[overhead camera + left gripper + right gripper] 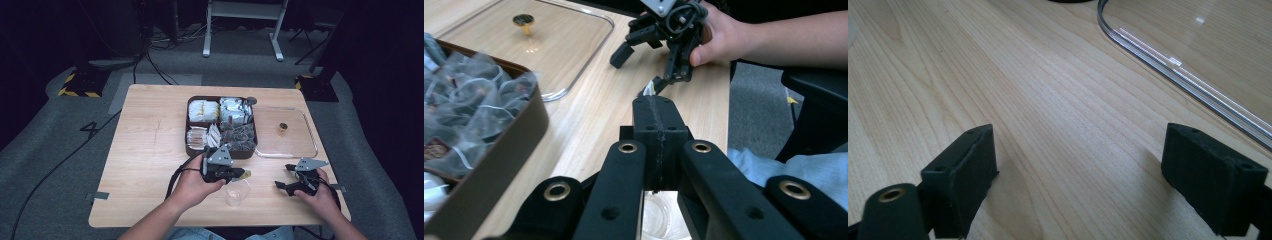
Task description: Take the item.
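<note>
On the left part of the wooden table (145, 150) there is just bare wood. A little right of that, at the far middle, sits my brown box (189, 145) with small parts inside. Its far parts hold pale packets (203, 110) and silver packets (234, 111). The near right part holds see-through tea bags (239, 136), and I see them close up at the left of the left gripper view (469, 120).

Just near the box is my left hand (192, 182). It holds my left gripper (242, 174), which points to the right. Its two black jaws are pressed together, and they pinch a small tea bag (246, 174). In the left gripper view a little bit of it (651, 88) pokes out past the tips. The tea bag hangs just over the clear cup (237, 192), which stands on the near edge of the table. I can see the cup's rim (659, 220) under the jaws.

To the right of the box lies the clear lid (300, 150), flat on the table, with a small gold knob (283, 127) on it.

On the near right is my right hand (320, 197) with my right gripper (283, 176). Its jaws are wide apart with nothing between them, just above the bare wood. It is near the lid's edge (1168, 65) and a bit away from the cup.
</note>
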`<state>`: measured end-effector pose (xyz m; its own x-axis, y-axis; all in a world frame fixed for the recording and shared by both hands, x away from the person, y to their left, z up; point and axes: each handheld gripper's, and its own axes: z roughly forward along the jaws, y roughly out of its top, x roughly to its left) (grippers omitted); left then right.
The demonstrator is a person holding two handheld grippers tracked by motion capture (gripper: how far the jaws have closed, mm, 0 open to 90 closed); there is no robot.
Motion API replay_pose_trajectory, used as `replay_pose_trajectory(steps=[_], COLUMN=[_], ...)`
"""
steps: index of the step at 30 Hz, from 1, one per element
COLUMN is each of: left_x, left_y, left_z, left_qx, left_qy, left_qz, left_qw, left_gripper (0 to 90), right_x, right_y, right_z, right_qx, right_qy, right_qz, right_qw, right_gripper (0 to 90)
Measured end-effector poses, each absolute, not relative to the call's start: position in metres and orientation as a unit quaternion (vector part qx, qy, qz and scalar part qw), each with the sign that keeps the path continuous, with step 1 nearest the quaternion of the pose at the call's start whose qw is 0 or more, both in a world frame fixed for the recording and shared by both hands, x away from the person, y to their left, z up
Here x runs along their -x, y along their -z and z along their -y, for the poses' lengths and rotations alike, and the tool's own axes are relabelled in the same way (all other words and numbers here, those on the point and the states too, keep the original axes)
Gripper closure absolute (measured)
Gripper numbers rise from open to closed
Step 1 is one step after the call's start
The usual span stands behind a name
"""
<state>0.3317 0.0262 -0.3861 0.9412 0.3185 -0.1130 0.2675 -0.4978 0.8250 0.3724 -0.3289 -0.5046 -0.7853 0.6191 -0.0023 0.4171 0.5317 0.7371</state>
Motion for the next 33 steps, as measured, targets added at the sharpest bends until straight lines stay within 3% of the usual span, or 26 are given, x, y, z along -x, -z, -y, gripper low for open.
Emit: replay_pose_trajectory(steps=[26,28,29,30,31,33], left_x=[-0.321,-0.321,-0.322,-0.323,-0.323,-0.323], left_y=[0.402,0.403,0.404,0.404,0.404,0.404], left_z=[-0.016,-0.016,-0.016,-0.016,-0.017,-0.018], left_qx=[-0.875,-0.874,-0.873,-0.873,-0.875,-0.874], left_qy=[-0.014,-0.01,-0.013,-0.021,-0.028,-0.029], left_qz=[-0.153,-0.156,-0.156,-0.155,-0.157,-0.159], left_qw=[0.459,0.461,0.462,0.462,0.458,0.458], left_gripper=[88.8,82.0,66.4,66.4,57.8,53.2], right_x=[-0.372,-0.372,-0.372,-0.372,-0.372,-0.372], right_y=[0.505,0.505,0.505,0.505,0.505,0.505], right_z=[0.329,0.329,0.329,0.329,0.329,0.329], right_qx=[-0.3,-0.3,-0.3,-0.3,-0.3,-0.299], right_qy=[-0.38,-0.38,-0.38,-0.38,-0.38,-0.38], right_qz=[-0.865,-0.865,-0.865,-0.865,-0.865,-0.865], right_qw=[0.133,0.133,0.133,0.133,0.133,0.133], right_gripper=[14.6,14.6,14.6,14.6,14.6,14.6])
